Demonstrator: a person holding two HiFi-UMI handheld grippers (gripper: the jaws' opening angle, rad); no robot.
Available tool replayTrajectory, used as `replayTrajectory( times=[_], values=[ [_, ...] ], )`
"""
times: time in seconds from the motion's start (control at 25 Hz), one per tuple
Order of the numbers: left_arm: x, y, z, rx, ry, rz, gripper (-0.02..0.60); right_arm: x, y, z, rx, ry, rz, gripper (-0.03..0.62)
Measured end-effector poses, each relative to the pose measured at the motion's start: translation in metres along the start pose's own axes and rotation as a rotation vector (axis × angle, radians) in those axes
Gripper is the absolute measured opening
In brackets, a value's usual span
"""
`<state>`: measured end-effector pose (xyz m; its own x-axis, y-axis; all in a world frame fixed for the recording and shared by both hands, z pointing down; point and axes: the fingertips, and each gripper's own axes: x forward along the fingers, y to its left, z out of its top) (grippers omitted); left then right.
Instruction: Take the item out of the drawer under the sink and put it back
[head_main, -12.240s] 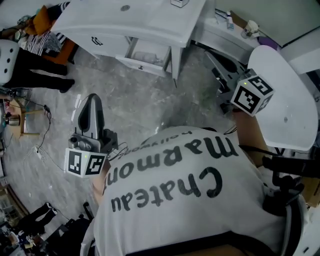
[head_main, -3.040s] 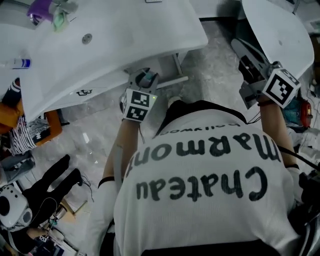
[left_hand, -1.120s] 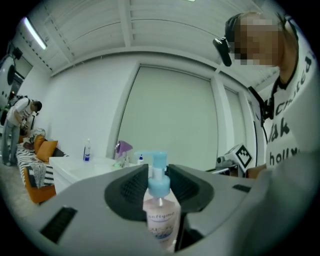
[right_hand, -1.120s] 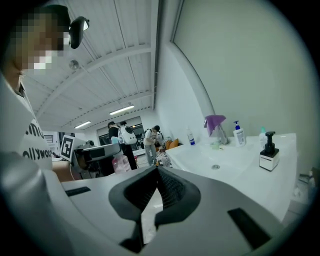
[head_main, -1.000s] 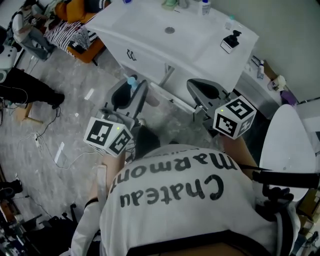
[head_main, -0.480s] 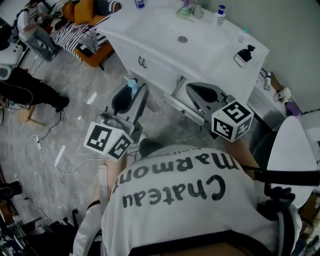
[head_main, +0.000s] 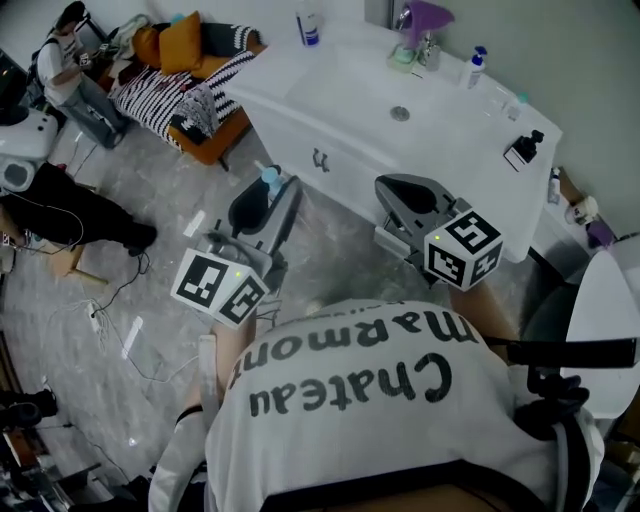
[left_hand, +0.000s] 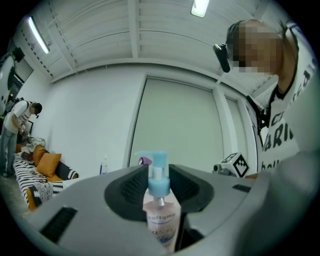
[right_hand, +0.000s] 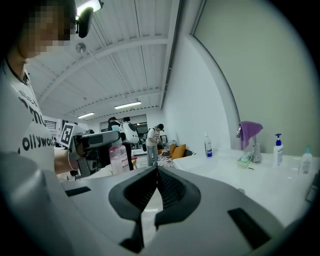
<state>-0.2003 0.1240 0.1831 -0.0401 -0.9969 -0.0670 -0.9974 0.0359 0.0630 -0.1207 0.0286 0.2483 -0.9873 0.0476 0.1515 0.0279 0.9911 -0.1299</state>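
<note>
Left tongs (left_hand: 159, 182): yours, clamped on the pump bottle (left_hand: 161, 215), which is upright with a blue pump head.
Right tongs (right_hand: 156, 172): yours, pressed together with nothing between them.
Pump bottle place: in the air in your left tongs, just near side of the sink tabletop (head_main: 330, 90).

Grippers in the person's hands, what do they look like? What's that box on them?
The left gripper and right gripper are grey, with rounded shells and dark ribbed pads. Each carries a white cube printed with black square markers. The person wears a white shirt with black letters.
</note>
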Motion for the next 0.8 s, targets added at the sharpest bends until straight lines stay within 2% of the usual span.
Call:
replayTrajectory(
  times=[0.32,0.48,0.8],
  values=[
    [-0.020,0.077,0.008,0.011,0.010,-0.035,0.129,0.083,0.014,0.005,0.031,-0.018,-0.028,0.010],
    [-0.032,0.109,0.011,0.015,0.000,-0.028,0.129,0.118,0.026,0.003,0.025,-0.001,-0.019,0.011],
    [-0.042,0.151,0.003,-0.037,-0.007,-0.034,0.129,0.163,0.029,0.004,0.018,0.025,-0.014,0.011]
  ],
)
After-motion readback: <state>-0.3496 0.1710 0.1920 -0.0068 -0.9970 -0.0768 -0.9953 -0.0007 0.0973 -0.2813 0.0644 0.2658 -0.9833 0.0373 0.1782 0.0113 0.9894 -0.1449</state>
